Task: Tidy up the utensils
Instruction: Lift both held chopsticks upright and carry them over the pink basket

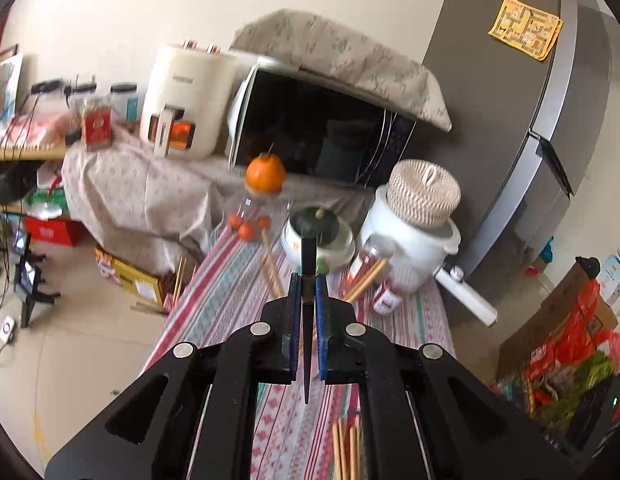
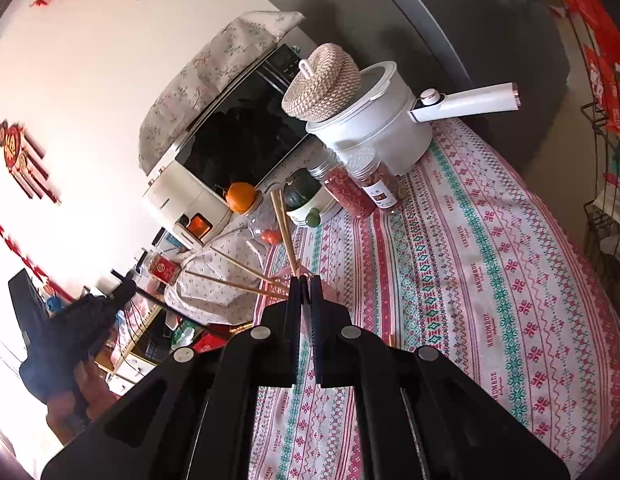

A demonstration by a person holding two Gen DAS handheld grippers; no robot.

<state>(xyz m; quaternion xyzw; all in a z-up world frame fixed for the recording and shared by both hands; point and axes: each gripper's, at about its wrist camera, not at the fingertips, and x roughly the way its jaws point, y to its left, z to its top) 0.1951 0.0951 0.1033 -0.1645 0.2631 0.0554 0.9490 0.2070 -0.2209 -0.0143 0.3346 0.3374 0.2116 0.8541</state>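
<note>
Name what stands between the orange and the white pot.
A dark green squash and two lidded jars, seen in the right wrist view.

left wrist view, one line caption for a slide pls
Left gripper shut on a dark chopstick above the patterned tablecloth.

a patterned cloth [image 2: 490, 260] covers the worktop. at its far end a white pot [image 1: 414, 236] carries a woven lid [image 1: 424, 192], with two red-filled jars [image 2: 366, 188] just beside it. left of those, an orange [image 1: 265, 174] sits atop a clear jar, before a cloth-draped microwave [image 1: 322, 136]. a cream air fryer [image 1: 185, 100] stands further left, and a grey fridge [image 1: 510, 100] to the right.
</note>
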